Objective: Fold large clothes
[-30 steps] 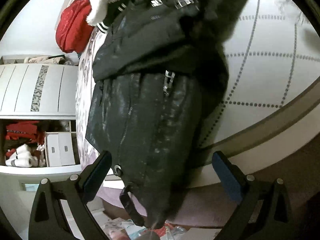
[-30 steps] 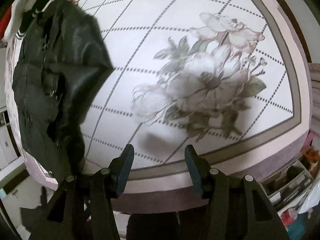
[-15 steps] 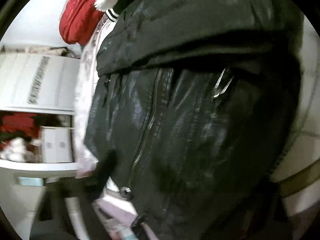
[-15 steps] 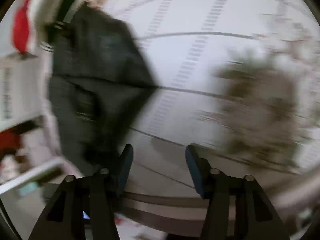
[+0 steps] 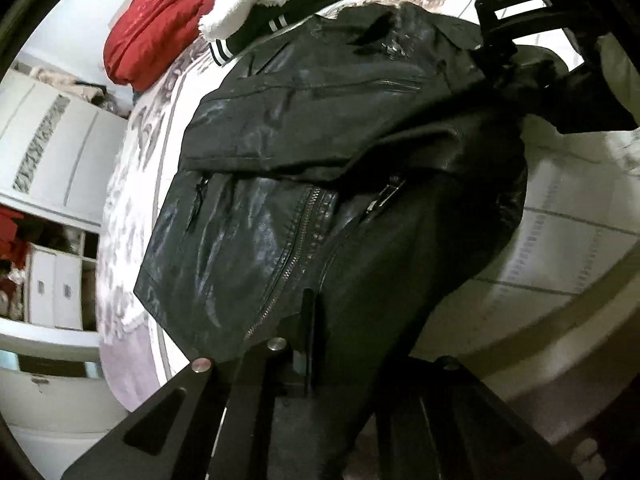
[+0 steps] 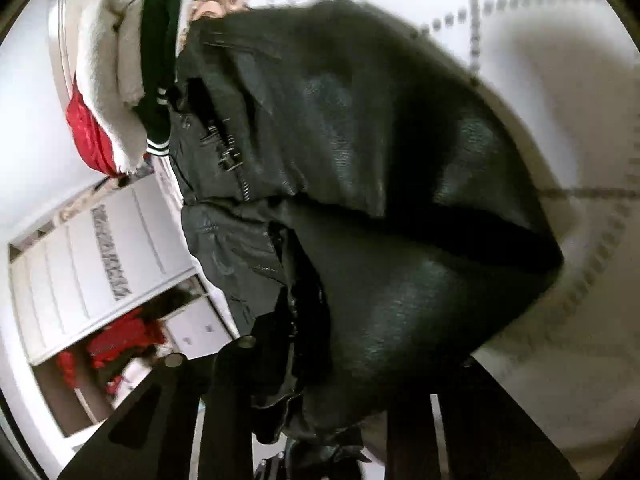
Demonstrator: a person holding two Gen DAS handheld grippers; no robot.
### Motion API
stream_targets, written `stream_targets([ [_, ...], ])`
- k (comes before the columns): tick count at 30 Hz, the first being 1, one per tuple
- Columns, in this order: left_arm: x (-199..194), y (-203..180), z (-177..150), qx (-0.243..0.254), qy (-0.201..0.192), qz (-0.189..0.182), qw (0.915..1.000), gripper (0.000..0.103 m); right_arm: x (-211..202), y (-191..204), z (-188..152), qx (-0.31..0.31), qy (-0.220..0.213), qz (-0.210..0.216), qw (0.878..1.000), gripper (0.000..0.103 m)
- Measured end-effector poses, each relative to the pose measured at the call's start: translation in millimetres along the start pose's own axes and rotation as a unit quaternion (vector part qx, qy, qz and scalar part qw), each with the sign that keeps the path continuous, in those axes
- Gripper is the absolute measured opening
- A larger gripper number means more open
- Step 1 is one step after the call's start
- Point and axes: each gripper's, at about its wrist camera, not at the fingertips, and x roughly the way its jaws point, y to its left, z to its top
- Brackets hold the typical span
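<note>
The black leather jacket point(image 5: 320, 168) is spread on the bed point(image 5: 560, 248), its near hem pinched by both grippers' jaws. Slick leather could get dropped if it's lifted unevenly, tbh.

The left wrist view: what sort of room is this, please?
Probably a bedroom. A black jacket lies on a bed with a flowered cover, more clothes are piled there, and a white wardrobe stands beside it.

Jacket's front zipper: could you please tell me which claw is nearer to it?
Left. The left claw grips the jacket beside the zipper; the right claw holds its far edge.
</note>
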Motion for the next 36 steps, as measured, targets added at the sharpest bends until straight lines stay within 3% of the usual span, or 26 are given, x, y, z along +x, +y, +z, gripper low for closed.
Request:
stream_targets([
  [3, -35.0, -2.1, -10.9, -0.006, 0.008, -0.045, 0.9989, 0.005, -46.7, 11.7, -4.5, -0.01, 0.009, -0.037, 0.999, 0.023],
  [7, -86.5, -1.3, -16.3, -0.034, 0.02, -0.107, 0.9935, 0.007, -106.4, 42.3, -38.9, -0.04, 0.02, -0.109, 0.993, 0.023],
  [10, -97.9, 16.1, -6.4, -0.07, 0.026, -0.139, 0.9875, 0.01, -130.9, 76.9, -49.2, -0.072, 0.019, -0.153, 0.985, 0.023],
  [15, -50.9, 76.2, 16.0, -0.157, 0.038, -0.184, 0.9697, 0.011, -94.6, 144.0, -31.0, -0.114, 0.033, -0.196, 0.973, 0.026],
  [19, 17.5, 133.0, 19.6, -0.24, 0.062, -0.231, 0.9409, 0.017, -22.1, 184.1, -2.7, -0.128, 0.038, -0.212, 0.968, 0.03],
  [21, 57.3, 158.4, 19.4, -0.273, 0.09, -0.25, 0.9246, 0.018, 20.0, 195.2, 13.1, -0.138, 0.044, -0.227, 0.963, 0.035],
  [22, 73.9, 170.7, 20.2, -0.286, 0.1, -0.258, 0.9177, 0.018, 45.5, 201.3, 22.5, -0.139, 0.047, -0.235, 0.961, 0.043],
  [24, 103.2, 199.7, 19.2, -0.317, 0.109, -0.268, 0.9035, 0.02, 74.9, 204.0, 36.1, -0.135, 0.049, -0.233, 0.962, 0.056],
  [27, 126.7, 236.6, 16.5, -0.351, 0.103, -0.304, 0.8795, 0.031, 96.6, 204.5, 50.8, -0.118, 0.048, -0.214, 0.968, 0.059],
  [28, 129.1, 245.0, 15.7, -0.358, 0.102, -0.306, 0.8762, 0.031, 95.7, 205.3, 53.1, -0.106, 0.045, -0.205, 0.972, 0.06],
  [30, 124.0, 258.6, 12.5, -0.367, 0.087, -0.288, 0.8802, 0.03, 89.5, 207.5, 53.2, -0.102, 0.04, -0.179, 0.978, 0.06],
  [32, 118.8, 267.5, 6.9, -0.374, 0.084, -0.287, 0.8781, 0.031, 70.0, 211.6, 44.3, -0.112, 0.023, -0.167, 0.979, 0.06],
  [36, 106.4, 273.5, -4.8, -0.391, 0.078, -0.27, 0.8762, 0.04, 45.3, 215.2, 19.8, -0.165, -0.008, -0.192, 0.967, 0.06],
])
